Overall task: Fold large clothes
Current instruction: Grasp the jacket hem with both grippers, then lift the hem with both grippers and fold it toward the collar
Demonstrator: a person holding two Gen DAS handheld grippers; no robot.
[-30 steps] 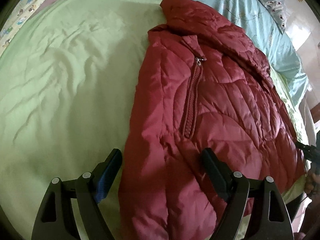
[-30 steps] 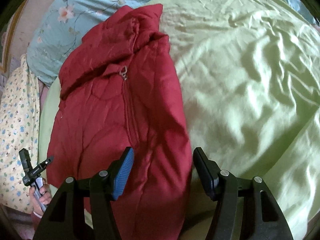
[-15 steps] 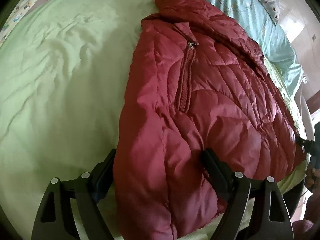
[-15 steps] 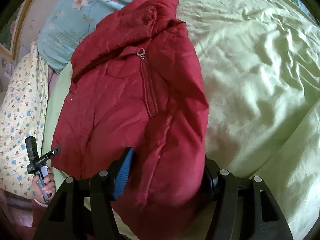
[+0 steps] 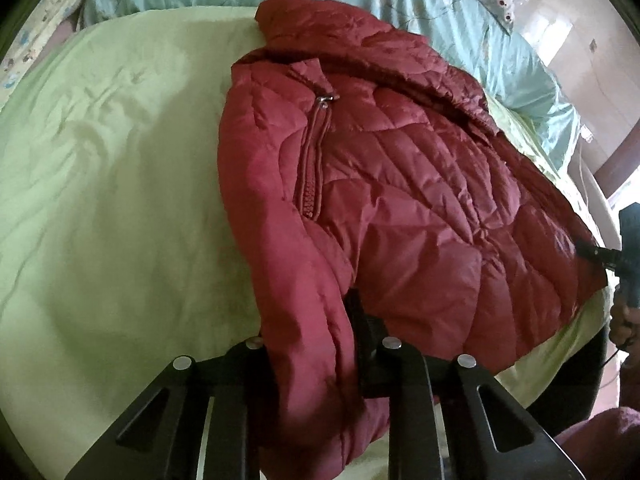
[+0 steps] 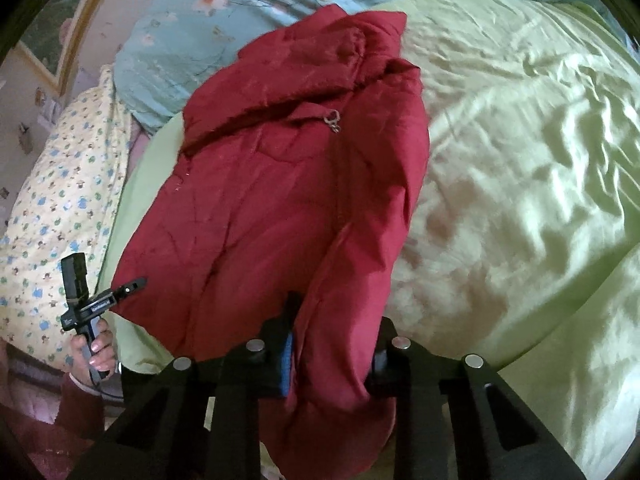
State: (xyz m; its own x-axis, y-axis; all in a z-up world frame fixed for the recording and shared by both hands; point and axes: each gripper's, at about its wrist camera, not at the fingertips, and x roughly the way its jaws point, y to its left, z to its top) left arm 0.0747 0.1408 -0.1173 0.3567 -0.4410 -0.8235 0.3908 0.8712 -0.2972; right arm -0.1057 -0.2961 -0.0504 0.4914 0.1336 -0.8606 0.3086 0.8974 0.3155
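A red quilted puffer jacket (image 5: 400,208) lies folded lengthwise on a pale green bed sheet (image 5: 112,208), collar away from me, zipper pull facing up. My left gripper (image 5: 312,344) is shut on the jacket's near hem, fabric bunched between its fingers. In the right wrist view the same jacket (image 6: 288,200) lies with its collar at the top. My right gripper (image 6: 332,360) is shut on the other near corner of the hem. The left gripper (image 6: 120,292) also shows in the right wrist view at the jacket's left corner.
A light blue floral quilt (image 5: 460,20) lies beyond the collar. A yellow patterned pillow (image 6: 60,208) sits at the left bed edge. The green sheet (image 6: 520,180) spreads wide to the right of the jacket. The bed's near edge lies below the hem.
Both grippers moved forward onto the jacket's near hem and closed on it. They were open one second ago. The hem is now bunched and slightly lifted.
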